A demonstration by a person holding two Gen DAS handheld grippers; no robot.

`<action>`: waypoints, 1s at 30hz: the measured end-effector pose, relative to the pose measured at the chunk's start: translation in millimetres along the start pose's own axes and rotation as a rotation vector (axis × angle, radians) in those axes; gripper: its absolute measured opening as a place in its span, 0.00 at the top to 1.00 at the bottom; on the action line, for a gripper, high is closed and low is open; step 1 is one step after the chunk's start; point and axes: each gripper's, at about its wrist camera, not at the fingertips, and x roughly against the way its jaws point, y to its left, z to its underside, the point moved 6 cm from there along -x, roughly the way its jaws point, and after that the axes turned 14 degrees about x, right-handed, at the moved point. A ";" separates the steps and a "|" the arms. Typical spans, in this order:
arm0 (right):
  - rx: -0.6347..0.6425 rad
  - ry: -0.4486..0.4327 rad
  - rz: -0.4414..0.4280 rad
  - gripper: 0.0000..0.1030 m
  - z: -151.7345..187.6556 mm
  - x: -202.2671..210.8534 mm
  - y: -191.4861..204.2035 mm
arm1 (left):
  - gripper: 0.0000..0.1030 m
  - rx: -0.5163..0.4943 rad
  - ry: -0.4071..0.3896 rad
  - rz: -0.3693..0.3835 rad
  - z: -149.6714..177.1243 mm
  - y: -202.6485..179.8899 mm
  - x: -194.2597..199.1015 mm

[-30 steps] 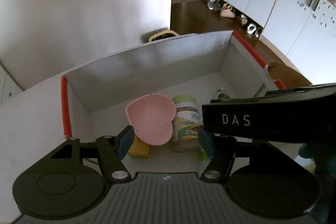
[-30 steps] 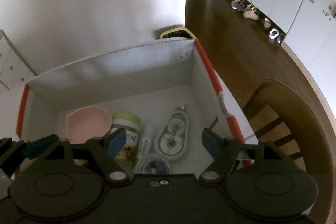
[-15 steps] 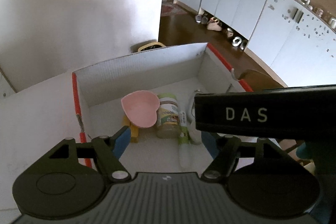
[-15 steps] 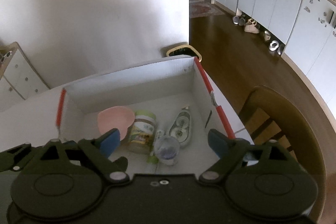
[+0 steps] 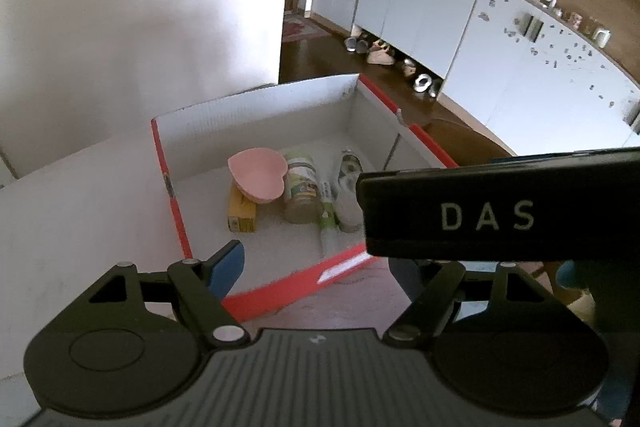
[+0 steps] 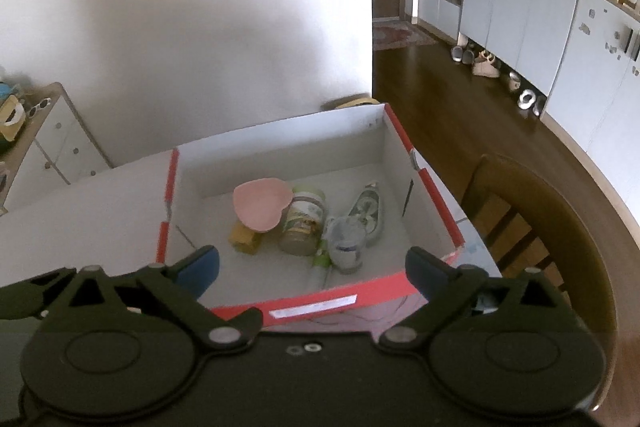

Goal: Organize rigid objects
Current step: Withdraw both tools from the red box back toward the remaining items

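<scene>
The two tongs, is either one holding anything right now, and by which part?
Nothing is held. The left tongs and right tongs both stand open and empty, short of the box.

Spread-apart right tongs (image 6: 312, 265) above red-edged box (image 6: 436, 193) with pink heart dish (image 6: 262, 203), jar (image 6: 304, 223), tape dispenser (image 6: 366, 209).

In the left wrist view, the right tool's black body (image 5: 500, 205) hides the left tool's right finger and part of the white dispenser (image 5: 347, 183). The pink dish (image 6: 262, 203) covers the yellow box's (image 6: 243, 239) far end. Jar label (image 6: 304, 217) unreadable.
</scene>
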 end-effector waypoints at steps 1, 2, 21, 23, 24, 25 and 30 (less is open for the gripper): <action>0.003 -0.003 0.003 0.02 2.3 3.1 1.9 | 0.23 -0.002 -0.002 0.003 2.3 1.4 3.8; 0.003 -0.005 0.003 0.02 5.1 6.4 4.2 | 0.23 -0.002 -0.007 0.008 4.6 2.4 7.5; -0.112 -0.025 -0.017 0.01 72.1 41.6 8.6 | 0.23 -0.062 -0.077 0.027 58.7 34.7 61.0; -0.118 -0.019 -0.012 0.01 80.8 41.9 7.6 | 0.23 -0.061 -0.074 0.030 65.3 38.3 61.8; -0.121 -0.017 -0.008 0.01 85.1 41.9 7.2 | 0.23 -0.062 -0.070 0.033 67.7 39.7 61.8; -0.126 -0.012 -0.006 0.01 89.6 41.4 6.9 | 0.23 -0.065 -0.068 0.033 70.7 41.1 61.4; -0.145 0.021 -0.004 0.01 112.1 36.2 7.5 | 0.23 -0.064 -0.059 0.036 90.7 49.8 58.7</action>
